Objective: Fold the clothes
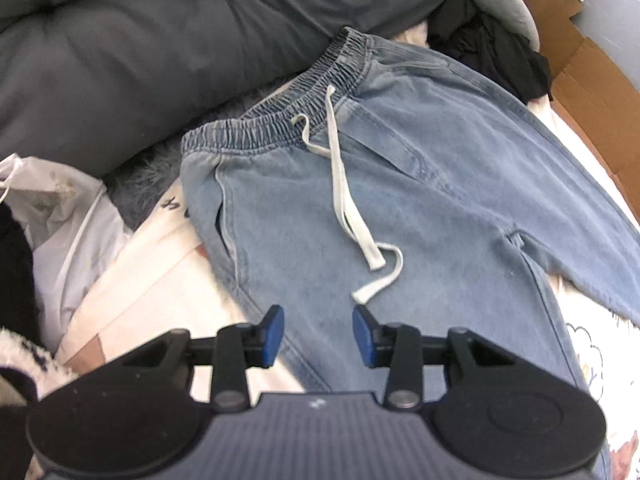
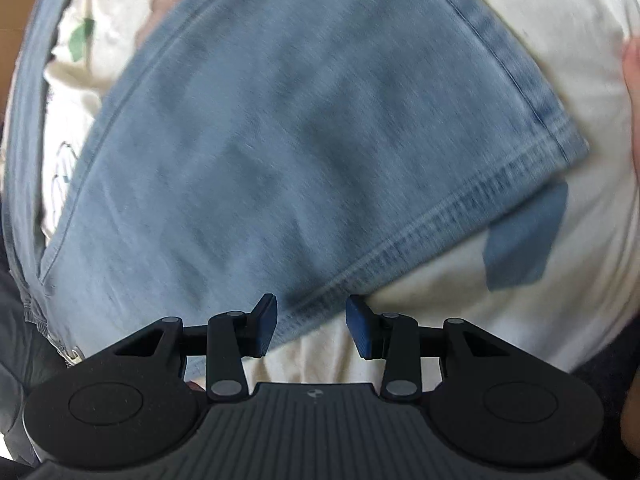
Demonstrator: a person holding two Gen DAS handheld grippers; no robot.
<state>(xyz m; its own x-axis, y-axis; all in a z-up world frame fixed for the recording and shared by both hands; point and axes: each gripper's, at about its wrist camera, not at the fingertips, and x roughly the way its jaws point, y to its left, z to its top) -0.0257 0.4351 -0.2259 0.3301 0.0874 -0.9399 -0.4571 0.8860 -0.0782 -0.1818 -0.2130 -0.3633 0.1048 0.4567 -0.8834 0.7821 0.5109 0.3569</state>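
Lying flat on a cream printed bedspread (image 1: 152,280): one pair of light-blue denim trousers (image 1: 420,184), elastic waistband (image 1: 288,108) toward a grey cushion (image 1: 120,60), white drawstring (image 1: 344,184) loose. Left claw (image 1: 318,336) released, empty, above the upper leg. Right claw (image 2: 311,328) released, empty, at the leg hem (image 2: 400,240).

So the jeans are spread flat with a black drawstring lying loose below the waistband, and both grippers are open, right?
Nearly. The drawstring is white, not black, as the left wrist view shows. The jeans are spread flat, and the left gripper and right gripper are both open.
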